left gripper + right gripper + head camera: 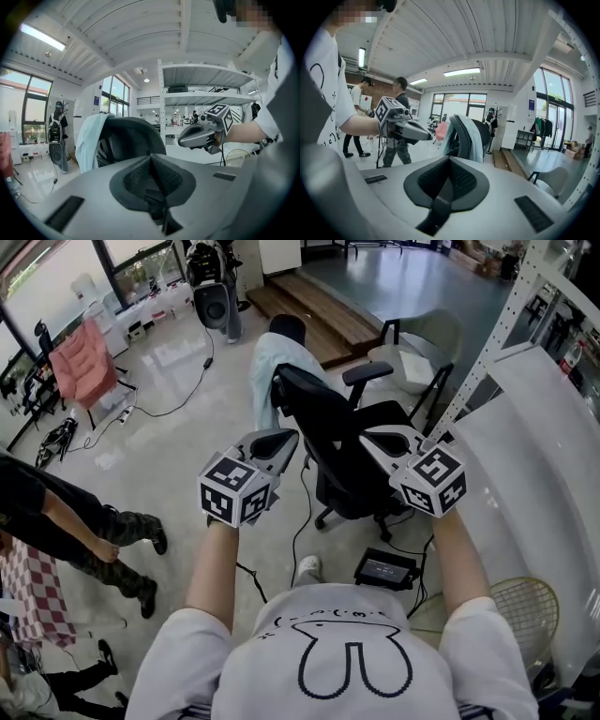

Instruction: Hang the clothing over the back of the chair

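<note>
Clothing is held by neither tool. The left gripper (283, 439) and right gripper (372, 439) both have their jaws pressed together with nothing between them. They are level with each other and pointed at the black office chair (349, 460), clear of it on its near side. The clothing (265, 371), a pale blue garment, lies draped over the chair's back and hangs down the far side. A black box (384, 568) sits on the floor by the chair base. A bystander (94, 526) stands well to the left.

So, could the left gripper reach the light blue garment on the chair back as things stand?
Probably yes: nothing stands between the left gripper and the garment draped over the chair back, though its jaws are shut and would have to open first.
</note>
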`<action>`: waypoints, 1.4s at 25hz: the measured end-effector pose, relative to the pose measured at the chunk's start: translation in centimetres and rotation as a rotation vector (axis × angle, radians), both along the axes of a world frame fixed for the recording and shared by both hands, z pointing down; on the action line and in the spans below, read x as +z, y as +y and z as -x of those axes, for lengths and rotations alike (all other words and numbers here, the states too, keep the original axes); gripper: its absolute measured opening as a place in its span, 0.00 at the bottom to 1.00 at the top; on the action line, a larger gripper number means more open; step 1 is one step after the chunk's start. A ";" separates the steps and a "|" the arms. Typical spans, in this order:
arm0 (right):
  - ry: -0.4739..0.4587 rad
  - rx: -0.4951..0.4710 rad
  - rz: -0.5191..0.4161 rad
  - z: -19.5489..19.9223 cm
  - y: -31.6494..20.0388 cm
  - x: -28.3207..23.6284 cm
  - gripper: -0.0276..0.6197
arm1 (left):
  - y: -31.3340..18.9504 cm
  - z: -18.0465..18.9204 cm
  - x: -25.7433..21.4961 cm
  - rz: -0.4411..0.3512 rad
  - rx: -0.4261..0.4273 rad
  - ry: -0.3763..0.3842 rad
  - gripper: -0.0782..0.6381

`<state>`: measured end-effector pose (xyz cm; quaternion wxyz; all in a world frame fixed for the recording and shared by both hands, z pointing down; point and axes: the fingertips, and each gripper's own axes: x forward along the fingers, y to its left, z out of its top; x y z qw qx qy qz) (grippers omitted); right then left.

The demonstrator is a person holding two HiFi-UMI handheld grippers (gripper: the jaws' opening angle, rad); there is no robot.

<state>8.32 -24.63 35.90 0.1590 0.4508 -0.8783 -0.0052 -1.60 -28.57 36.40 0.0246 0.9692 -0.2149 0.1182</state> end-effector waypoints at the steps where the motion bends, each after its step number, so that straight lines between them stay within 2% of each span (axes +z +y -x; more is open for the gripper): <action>1: -0.020 0.001 -0.010 0.3 0.3 -0.4 0.03 | 0.3 -0.1 0.0 -0.005 0.002 0.000 0.14; 9: -0.072 0.065 -0.081 1.6 2.0 -1.7 0.03 | 1.8 -1.4 -1.2 -0.102 -0.027 0.040 0.14; 19: -0.142 0.140 -0.117 2.6 2.2 -1.8 0.03 | 2.9 -2.1 -2.4 -0.135 -0.055 0.127 0.14; 35: -0.130 0.199 -0.213 5.4 2.5 -2.8 0.03 | 4.7 -1.2 -4.2 -0.196 -0.076 0.216 0.14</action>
